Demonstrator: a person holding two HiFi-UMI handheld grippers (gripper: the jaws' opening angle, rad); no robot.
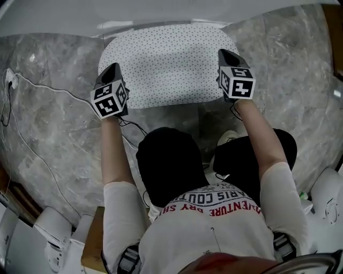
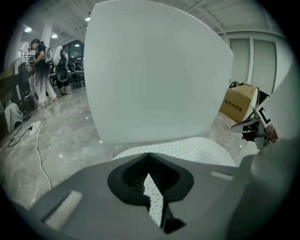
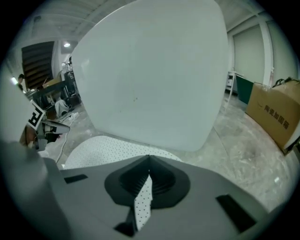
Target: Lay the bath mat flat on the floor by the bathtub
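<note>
Grey marble floor by white bathtub; left tool and right tool each clamp a near corner of the white dotted bath mat, which stretches ahead to the tub; step: positioning; next, probably: lower the near edge flat, then release.

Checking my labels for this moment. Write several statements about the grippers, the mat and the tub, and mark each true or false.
1. The left gripper is shut on the bath mat. True.
2. The right gripper is open and empty. False: it is shut on the mat's edge too.
3. The mat is plain black. False: it is white with small dark dots.
4. The white bathtub stands just beyond the mat. True.
5. A cable lies on the floor at the head view's left. True.
</note>
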